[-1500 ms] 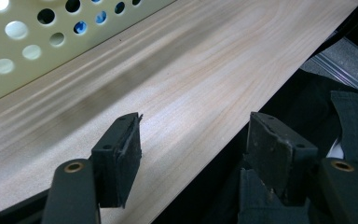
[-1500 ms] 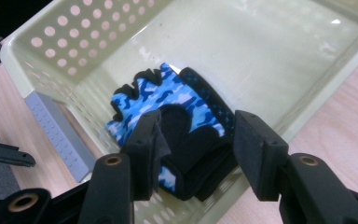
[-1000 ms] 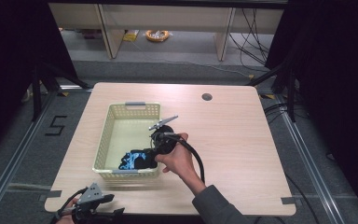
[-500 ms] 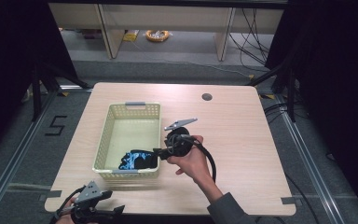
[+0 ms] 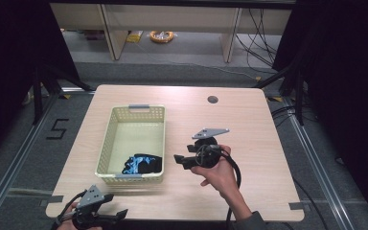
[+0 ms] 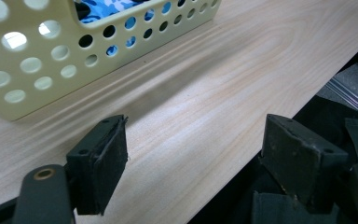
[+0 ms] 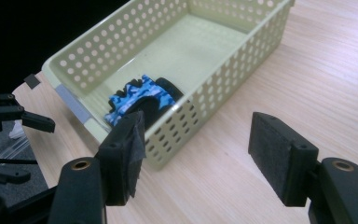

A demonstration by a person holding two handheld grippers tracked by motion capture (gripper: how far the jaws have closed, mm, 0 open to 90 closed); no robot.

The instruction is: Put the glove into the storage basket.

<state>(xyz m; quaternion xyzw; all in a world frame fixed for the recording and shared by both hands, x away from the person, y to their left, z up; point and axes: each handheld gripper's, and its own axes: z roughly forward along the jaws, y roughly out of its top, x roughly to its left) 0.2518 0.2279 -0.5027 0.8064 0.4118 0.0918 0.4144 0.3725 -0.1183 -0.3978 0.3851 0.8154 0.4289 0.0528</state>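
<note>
A pale yellow perforated basket (image 5: 139, 111) stands on the left half of the wooden table (image 5: 249, 120). A blue camouflage and black cloth item (image 5: 141, 164) lies at its near end, also seen as a bundle (image 7: 142, 95) behind the basket wall (image 7: 223, 79). My right gripper (image 5: 182, 161) hovers just right of the basket, pointing toward it. Its jaws (image 7: 200, 140) have just been opening, with nothing between them. My left gripper (image 5: 117, 215) sits at the table's front left edge. Its jaws (image 6: 196, 140) have also been opening and are empty, facing the basket (image 6: 37, 70).
A round cable hole (image 5: 212, 99) sits near the table's far edge. The right gripper's cable (image 5: 235, 167) loops beside the hand. Bare wood lies right of the basket. Black frame rails and dark curtains flank the table.
The right hand has drawn back to the right, from over the basket's near end to beside it, with its jaws spread wider. The cloth item stays in the basket. The left hand has stayed put.
</note>
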